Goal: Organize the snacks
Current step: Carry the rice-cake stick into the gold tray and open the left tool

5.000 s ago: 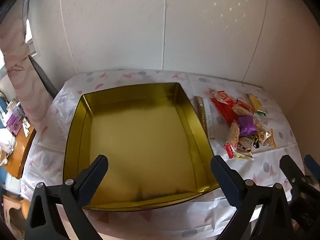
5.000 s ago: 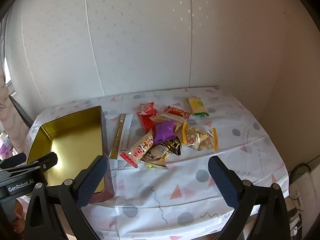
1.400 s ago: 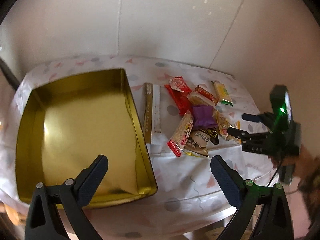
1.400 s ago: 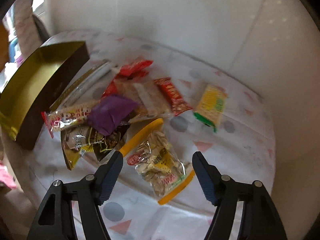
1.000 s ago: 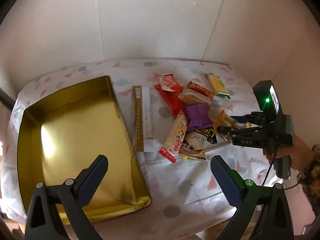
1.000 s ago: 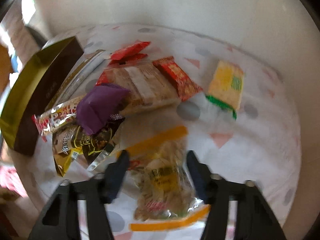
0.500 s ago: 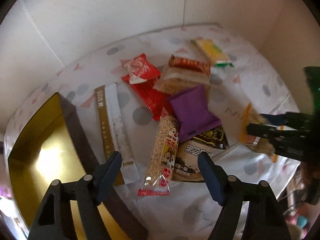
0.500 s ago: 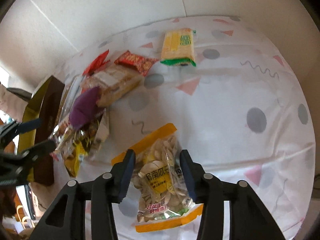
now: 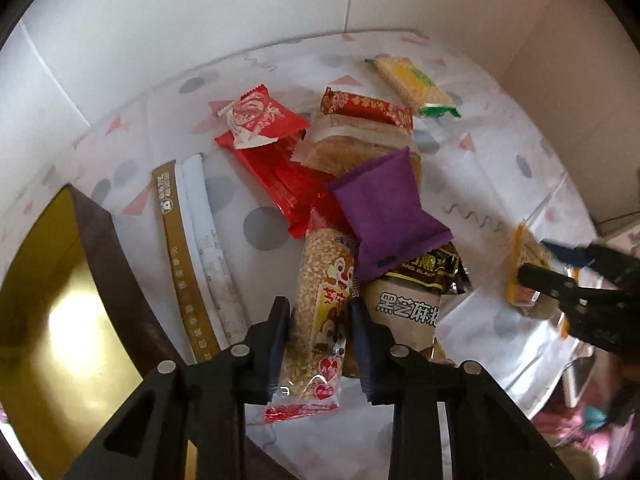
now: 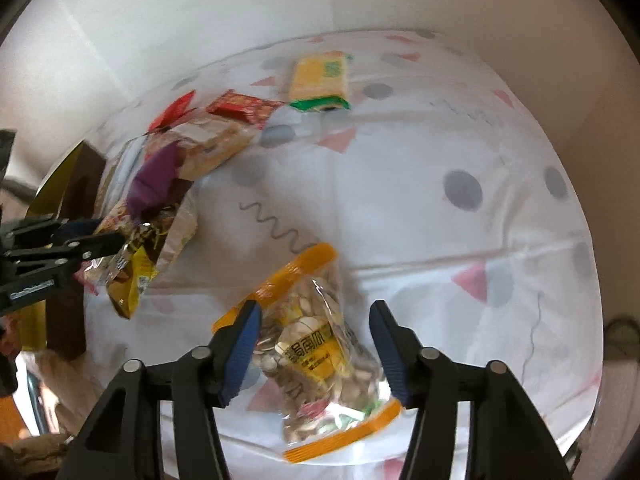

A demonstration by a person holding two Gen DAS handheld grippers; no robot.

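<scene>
Left wrist: puffed-rice bar (image 9: 320, 312) between claw (image 9: 318, 332) pads

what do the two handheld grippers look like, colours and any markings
Both are black plastic. The left gripper has two angular black arms with silver rivets and dark blue ribbed pads. The right gripper is built the same, its ribbed pads a brighter blue. Small white lettering runs along the left gripper's side in the right wrist view, too blurred to read.
</scene>
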